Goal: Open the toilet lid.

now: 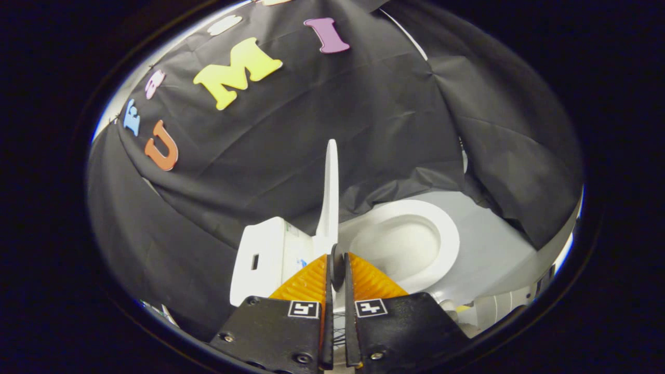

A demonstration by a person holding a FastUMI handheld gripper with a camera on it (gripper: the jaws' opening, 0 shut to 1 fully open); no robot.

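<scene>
Between the closed fingers (332, 262), the raised toilet lid (330, 192).

You see black cloth (322, 109) hanging in creased folds as the backdrop, draped down on both sides. A pale grey floor (493, 244) lies below it at the right, with some small whitish objects (480, 311) too blurred to identify.

The gripper (337, 265) has its fingers closed on the upright toilet lid (330, 192), tank (267, 254) to its left, open seat (415, 241) to its right.
</scene>
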